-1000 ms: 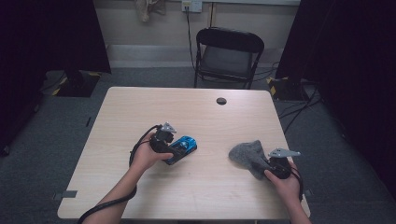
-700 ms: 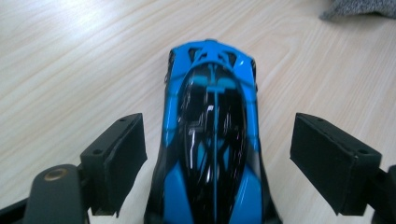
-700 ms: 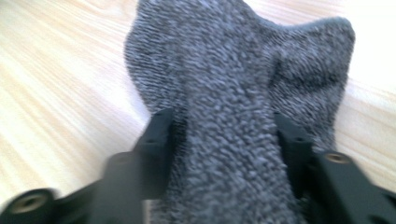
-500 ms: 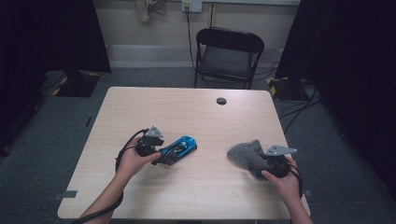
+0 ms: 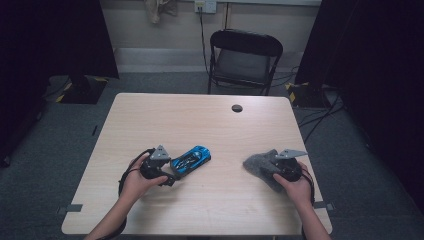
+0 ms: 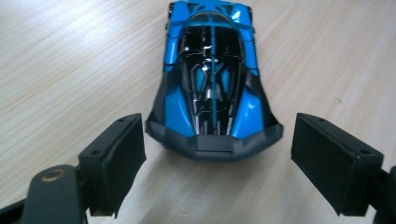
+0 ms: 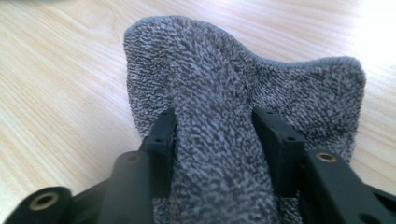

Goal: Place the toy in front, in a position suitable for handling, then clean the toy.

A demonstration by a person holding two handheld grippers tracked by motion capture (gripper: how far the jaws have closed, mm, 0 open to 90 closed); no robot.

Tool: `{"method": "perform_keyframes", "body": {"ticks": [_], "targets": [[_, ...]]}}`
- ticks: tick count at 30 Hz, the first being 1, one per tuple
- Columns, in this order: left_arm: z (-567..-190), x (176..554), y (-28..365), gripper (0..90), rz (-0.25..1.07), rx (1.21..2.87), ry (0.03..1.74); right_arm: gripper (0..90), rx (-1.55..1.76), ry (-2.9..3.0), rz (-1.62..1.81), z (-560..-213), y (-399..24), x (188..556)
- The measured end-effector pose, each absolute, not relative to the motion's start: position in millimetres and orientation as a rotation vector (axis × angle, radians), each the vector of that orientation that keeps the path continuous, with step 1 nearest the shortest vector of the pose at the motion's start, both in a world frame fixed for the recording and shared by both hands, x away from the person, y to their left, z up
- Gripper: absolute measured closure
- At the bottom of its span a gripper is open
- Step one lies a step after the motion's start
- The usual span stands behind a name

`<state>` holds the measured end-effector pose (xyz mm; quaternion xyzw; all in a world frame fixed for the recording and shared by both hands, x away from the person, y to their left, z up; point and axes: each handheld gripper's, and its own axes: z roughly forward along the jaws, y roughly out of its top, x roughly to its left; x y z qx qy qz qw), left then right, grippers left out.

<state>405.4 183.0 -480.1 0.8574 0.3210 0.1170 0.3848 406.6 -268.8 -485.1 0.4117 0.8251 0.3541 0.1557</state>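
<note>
1. Jaws of the left gripper (image 6: pixel 212 172) stand wide apart, one on each side of the car (image 6: pixel 212 84), with a clear gap between each pad and the car's body.
2. That car is blue and black and sits on its wheels on the surface (image 5: pixel 200 125), its near end just between the jaw tips and the rest pointing away from the gripper.
3. Seen from above, the left gripper (image 5: pixel 167 172) lies just beside the car (image 5: pixel 191 160), held in the person's left hand (image 5: pixel 135 182).
4. Jaws of the right gripper (image 7: pixel 215 135) have just been closing, and they pinch a raised fold of the cloth (image 7: pixel 233 84) between them.
5. The cloth is grey and speckled; beyond the pinched fold it spreads out flat on the surface.
6. From above, the cloth (image 5: pixel 257 164) lies well to the right of the car, against the right gripper (image 5: pixel 277 167) in the right hand (image 5: pixel 297 190).
7. A dark round hole (image 5: pixel 237 108) marks the surface beyond the car.
</note>
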Motion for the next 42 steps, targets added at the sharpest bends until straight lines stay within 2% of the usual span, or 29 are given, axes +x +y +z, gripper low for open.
{"method": "perform_keyframes", "body": {"ticks": [7, 23, 25, 26, 42], "targets": [[-489.9, 412.1, 181.9, 15.9, 0.243, 2.162, 0.841, 59.5, 1.184, 2.363, 1.012, -488.3, -268.6, 408.0], [-500.8, 411.9, 169.7, 14.9, 0.332, 2.205, 0.793, 61.3, 1.188, 2.34, 1.01, -489.6, -267.1, 404.9], [-500.3, 411.1, 170.0, 18.8, 0.335, 2.2, 0.773, 63.3, 1.188, 2.341, 1.008, -489.3, -266.7, 404.5], [-500.1, 410.5, 170.2, 23.5, 0.344, 2.198, 0.776, 63.9, 1.185, 2.34, 1.006, -489.2, -266.6, 404.1], [-500.5, 409.3, 170.0, 24.4, 0.335, 2.186, 0.788, 73.6, 1.198, 2.349, 1.038, -485.6, -267.7, 402.5]]}}
